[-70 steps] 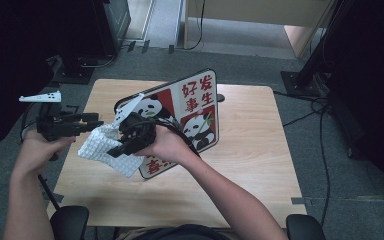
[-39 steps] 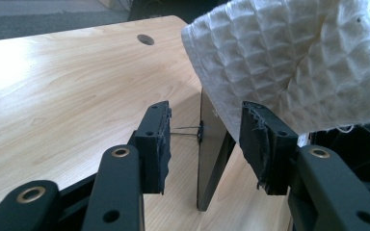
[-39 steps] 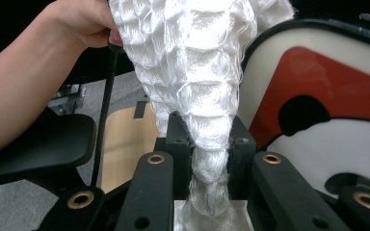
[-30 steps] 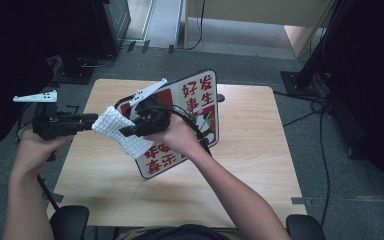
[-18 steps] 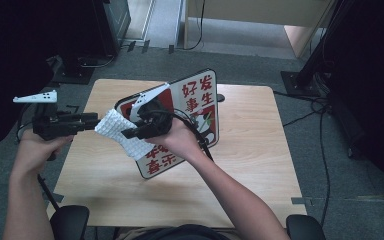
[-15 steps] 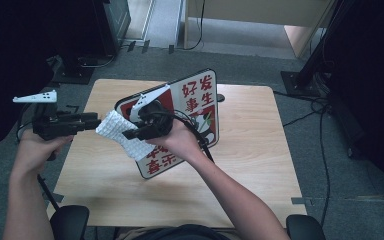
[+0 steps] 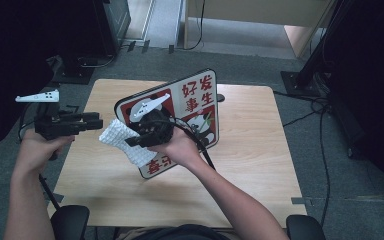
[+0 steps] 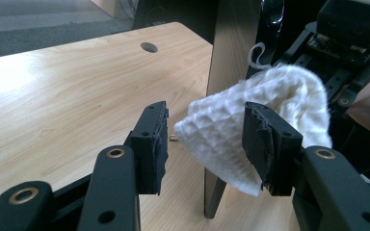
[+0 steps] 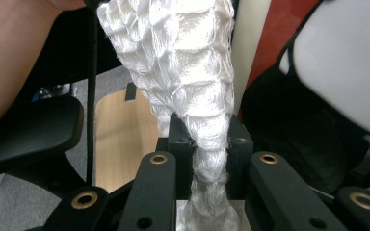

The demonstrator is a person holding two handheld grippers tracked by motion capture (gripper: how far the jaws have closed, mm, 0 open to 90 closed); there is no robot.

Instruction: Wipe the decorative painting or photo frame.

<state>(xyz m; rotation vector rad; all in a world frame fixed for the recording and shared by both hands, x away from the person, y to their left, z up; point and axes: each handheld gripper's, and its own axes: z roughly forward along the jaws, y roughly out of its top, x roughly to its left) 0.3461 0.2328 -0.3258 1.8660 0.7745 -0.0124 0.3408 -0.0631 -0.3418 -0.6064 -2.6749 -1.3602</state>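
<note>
Holding a white waffle-weave cloth point(image 7: 123, 141) left of centre in the high view, the right gripper point(image 9: 207, 159) has its jaws pinched tight on a bunched end. The left gripper point(image 8: 204, 139) stands wide apart around the free corner, gripping nothing. The cloth looks soft, light and floppy; best pinched at a corner. A panda sign point(image 7: 192, 107) stands behind on the table point(image 7: 260, 150).

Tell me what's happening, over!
Right gripper shut on white waffle cloth. Left gripper open beside it. Panda sign standing close behind.
</note>
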